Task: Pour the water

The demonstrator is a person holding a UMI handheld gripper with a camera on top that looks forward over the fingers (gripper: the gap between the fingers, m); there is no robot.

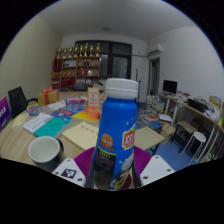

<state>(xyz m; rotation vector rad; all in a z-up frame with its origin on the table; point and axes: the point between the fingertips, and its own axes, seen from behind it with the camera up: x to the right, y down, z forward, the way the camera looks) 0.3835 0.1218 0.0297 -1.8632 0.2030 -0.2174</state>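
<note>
A tall blue plastic bottle (118, 130) with a white screw cap is standing upright between the two fingers of the tool (113, 172), filling the middle of the gripper view. Its body is carrying a blue label with an orange patch and white lettering that is too small to read, and the lower part below the label is looking darker and see-through. The magenta pads (84, 160) are showing on both sides of the bottle's base and seem to be lying against it, so the tool is pinching the bottle. The very bottom of the bottle is sitting low between the fingers, and whether it is resting on anything cannot be told.

Just to the left of the bottle, a round white cup with a dark inside (44, 151) is sitting on the light wooden worktop (18, 140), near the left finger. Its contents are not showing clearly.

Beyond the bottle, the worktop is carrying a spread of coloured paper sheets and small boxes (62, 114), too jumbled to name one by one. Further back, a dark shelf unit with rows of small items (80, 62) is standing against the far wall, and a white desk with a monitor (172, 92) is standing to the right. The bottle is hiding whatever is lying straight behind it.
</note>
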